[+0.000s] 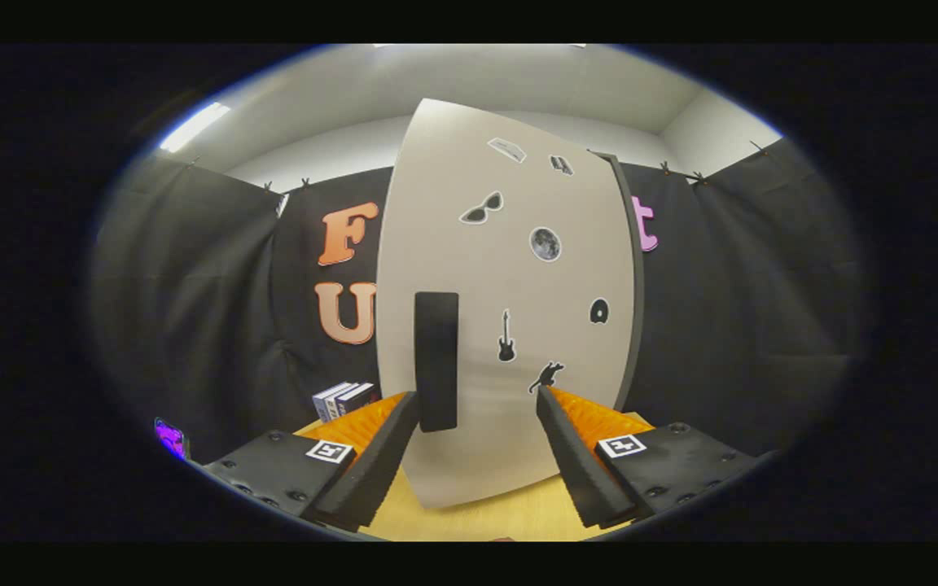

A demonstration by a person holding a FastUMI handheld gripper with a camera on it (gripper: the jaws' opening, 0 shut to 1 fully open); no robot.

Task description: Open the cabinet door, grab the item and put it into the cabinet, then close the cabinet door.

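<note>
Gripper point(477, 395) spread wide, its two fingers clasping nothing, faces the pale cabinet door point(518, 268) in the booth. One dark upright handle point(436, 360) stands on the door's front just ahead of the left fingertip, inside the gap between the fingers but nearer the left one; whether it touches that finger cannot be told. The door's lower edge dips between the two fingers above the light wooden tabletop point(477, 521). Seven small stickers dot the door's face: a pair of sunglasses point(482, 208), a moon point(545, 244), a guitar point(506, 336), a leaping figure point(547, 376), a dark rounded shape point(598, 310) and two small cards near the top. A dark strip runs down the door's right edge, which seems to be its thickness. Left of the door and beyond the left finger, a small stack of what look like three boxes or books point(344, 399) sits on the table against the black cloth wall point(192, 309)
</note>
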